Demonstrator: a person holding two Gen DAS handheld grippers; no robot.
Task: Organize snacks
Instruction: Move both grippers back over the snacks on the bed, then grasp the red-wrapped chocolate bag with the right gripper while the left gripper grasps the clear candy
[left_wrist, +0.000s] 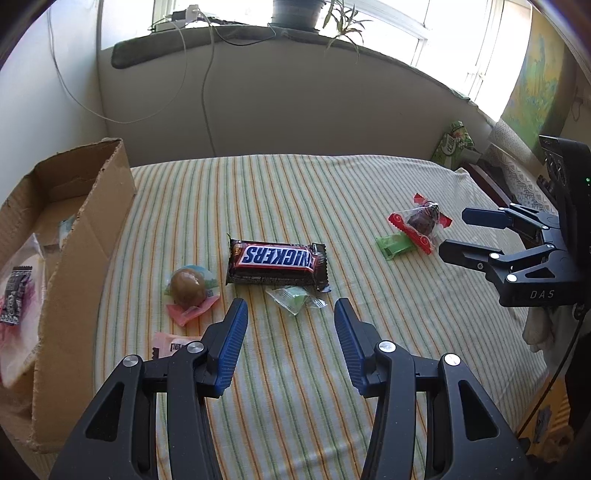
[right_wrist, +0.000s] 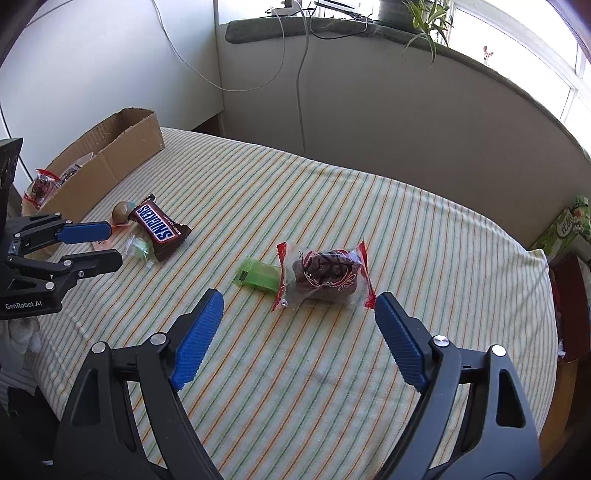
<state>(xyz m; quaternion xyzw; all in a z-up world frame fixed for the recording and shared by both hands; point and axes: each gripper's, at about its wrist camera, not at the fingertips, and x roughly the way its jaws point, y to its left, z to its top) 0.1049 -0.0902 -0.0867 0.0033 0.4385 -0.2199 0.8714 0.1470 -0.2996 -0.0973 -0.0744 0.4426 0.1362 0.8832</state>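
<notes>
Both claws stand apart and empty above the striped cloth (left_wrist: 295, 192). The left gripper (left_wrist: 291, 314) hangs just short of a small clear-wrapped green sweet (left_wrist: 295, 298), which touches the near edge of the Snickers bar (left_wrist: 277, 263). The right gripper (right_wrist: 299, 306) faces the red-ended cake packet (right_wrist: 323, 275), which overlaps a green packet (right_wrist: 256, 276). The cardboard box (left_wrist: 86, 221), already holding some snacks, sits at the cloth's left edge.

Judgement: each approach is under way. The left should close on the sweet alone, clear of the bar. The right should straddle the cake across its width, lifting straight so the green packet is not dragged.
</notes>
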